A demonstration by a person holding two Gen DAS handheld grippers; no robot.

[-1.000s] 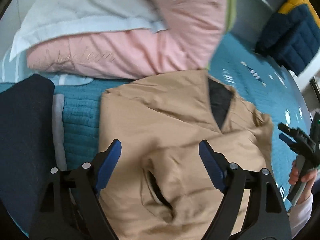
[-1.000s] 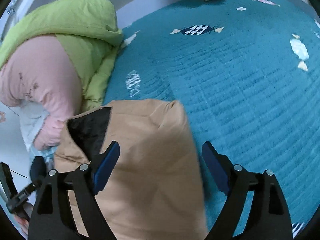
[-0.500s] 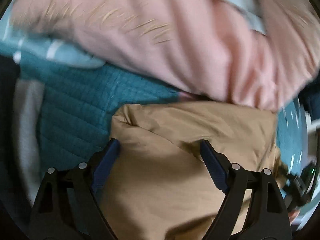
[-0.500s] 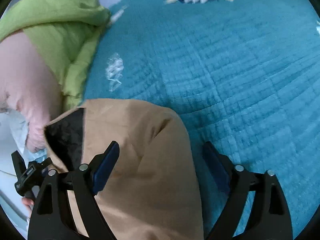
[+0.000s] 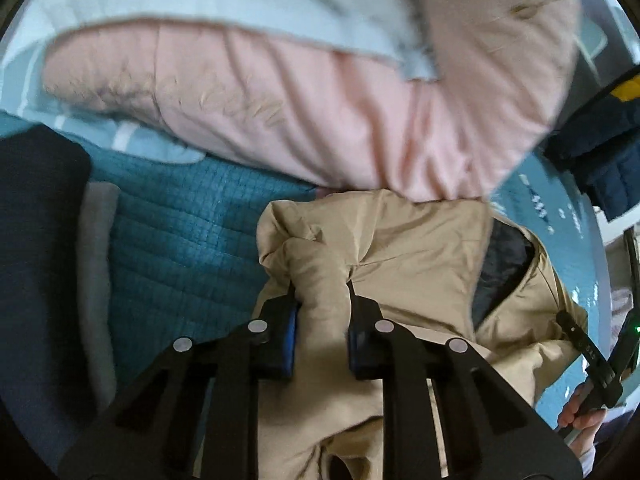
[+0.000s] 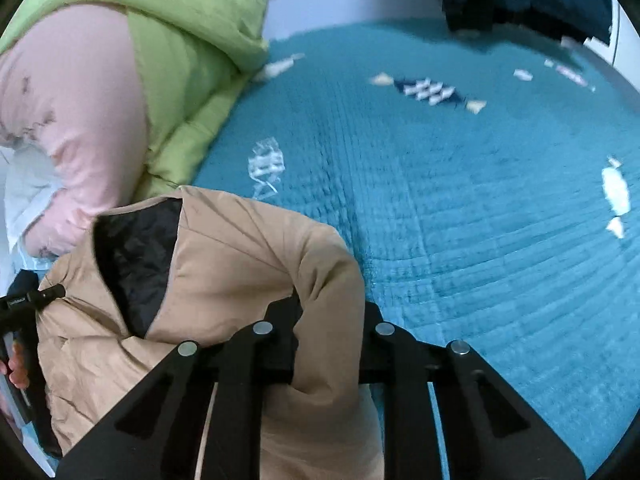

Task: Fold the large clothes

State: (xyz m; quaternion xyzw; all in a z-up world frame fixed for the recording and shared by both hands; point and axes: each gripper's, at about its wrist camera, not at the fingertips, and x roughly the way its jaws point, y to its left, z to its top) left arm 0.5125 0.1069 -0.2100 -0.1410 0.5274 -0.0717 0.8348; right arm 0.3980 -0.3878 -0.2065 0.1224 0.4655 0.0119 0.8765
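Pinching the tan padded jacket with black quilted lining at both upper corners, we are working on the teal quilted bedspread. The left gripper is closed down on a thick bunched fold at the jacket's left shoulder, jaws narrow with puffy fabric bulging between the blue pads. The right gripper is likewise clamped on a rolled wad of the right shoulder edge, jaws nearly together around it. The jacket is lying on the bedspread, its collar end just beside the pink puffy coat and the lime green padded garment; the black lining is showing at the open neck.

We are judging the jacket as soft, bulky and light, with a smooth shell that looks a bit slippery, so thin pinches could slide out. Taking deep bites at the shoulder seams, where the padding bunches, seems best. The padding will likely spring back, so folds may need pressing flat. A dark folded garment is lying to the left, a navy quilted coat well apart at the far side.
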